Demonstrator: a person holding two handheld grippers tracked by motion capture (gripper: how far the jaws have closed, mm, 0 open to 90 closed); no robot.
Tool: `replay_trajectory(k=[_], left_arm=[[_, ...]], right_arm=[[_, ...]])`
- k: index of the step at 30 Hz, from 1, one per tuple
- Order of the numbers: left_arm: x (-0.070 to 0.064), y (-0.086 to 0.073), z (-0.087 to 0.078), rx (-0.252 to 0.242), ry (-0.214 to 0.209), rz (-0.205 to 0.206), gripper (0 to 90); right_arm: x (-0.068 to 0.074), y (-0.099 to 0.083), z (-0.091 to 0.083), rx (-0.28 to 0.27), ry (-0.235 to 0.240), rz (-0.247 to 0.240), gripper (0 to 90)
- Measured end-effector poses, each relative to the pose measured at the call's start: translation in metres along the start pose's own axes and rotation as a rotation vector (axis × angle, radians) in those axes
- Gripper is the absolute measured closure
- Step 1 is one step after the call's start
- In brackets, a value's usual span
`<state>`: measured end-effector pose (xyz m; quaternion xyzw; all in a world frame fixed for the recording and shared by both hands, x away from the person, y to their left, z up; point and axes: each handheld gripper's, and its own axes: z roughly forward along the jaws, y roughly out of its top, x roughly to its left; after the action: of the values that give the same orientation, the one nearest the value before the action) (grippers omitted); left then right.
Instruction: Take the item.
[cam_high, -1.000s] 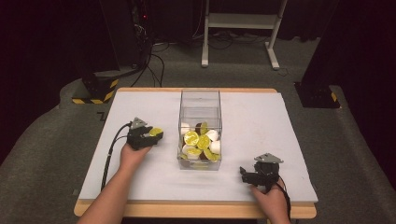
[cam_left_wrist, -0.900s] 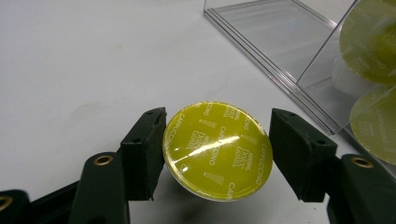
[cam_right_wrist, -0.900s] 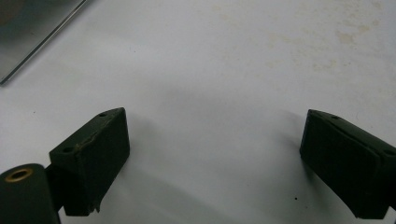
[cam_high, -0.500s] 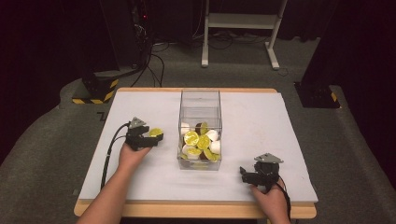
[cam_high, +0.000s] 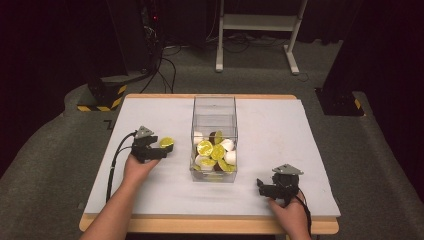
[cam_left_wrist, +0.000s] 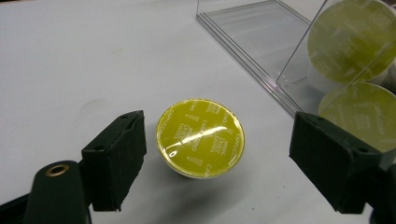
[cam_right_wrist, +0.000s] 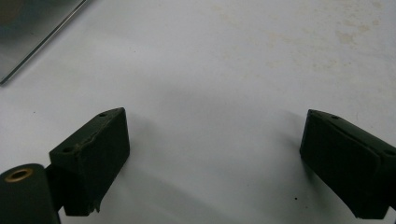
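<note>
Leftmost, at about nine o'clock on the white table (cam_high: 300, 150), the left claw (cam_high: 161, 149) rests low with its jaws spread wide and holding nothing. A single yellow-lidded capsule (cam_left_wrist: 200, 137) sits between them, foil lid up, on the table surface. In the left claw's own view the capsule lies nearer the jaw at nine o'clock, seemingly just apart from it, with a wider gap to the jaw at three o'clock. The capsule is round, so it offers no long axis; the grip line would simply run across its lid. The left claw is by far the nearer of the two, and closing it appears to be the move at hand.

At the table's centre stands a clear plastic box (cam_high: 214, 107), open at the top and holding a heap of capsules (cam_high: 214, 152), some yellow-lidded, some showing white sides. The loose capsule lies at about nine o'clock from the box, just beside its wall.

At about five o'clock on the table, the right claw (cam_high: 261, 186) lies well apart from box and capsule, its jaws likewise wide and empty over bare table.
</note>
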<state>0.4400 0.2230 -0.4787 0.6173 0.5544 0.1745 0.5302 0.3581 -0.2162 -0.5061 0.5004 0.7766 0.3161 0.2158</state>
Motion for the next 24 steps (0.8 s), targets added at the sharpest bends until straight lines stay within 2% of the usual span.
replay_trajectory(k=[7, 13, 15, 17, 24], left_arm=[[-0.005, -0.001, -0.006, -0.011, -0.020, -0.019, 19.7], [-0.002, -0.005, -0.011, 0.003, -0.012, -0.013, 19.8], [-0.001, -0.007, -0.012, -0.006, -0.005, -0.019, 19.9], [0.000, -0.009, -0.014, 0.007, -0.006, -0.002, 19.8], [0.003, -0.016, -0.023, 0.011, -0.007, -0.019, 19.9]], right_arm=[[0.000, 0.000, 0.000, 0.000, 0.000, 0.000, 8.0], [0.000, 0.000, 0.000, 0.000, 0.000, 0.000, 8.1], [0.000, 0.000, 0.000, 0.000, 0.000, 0.000, 8.0], [0.000, 0.000, 0.000, 0.000, 0.000, 0.000, 8.0], [0.000, 0.000, 0.000, 0.000, 0.000, 0.000, 8.0]])
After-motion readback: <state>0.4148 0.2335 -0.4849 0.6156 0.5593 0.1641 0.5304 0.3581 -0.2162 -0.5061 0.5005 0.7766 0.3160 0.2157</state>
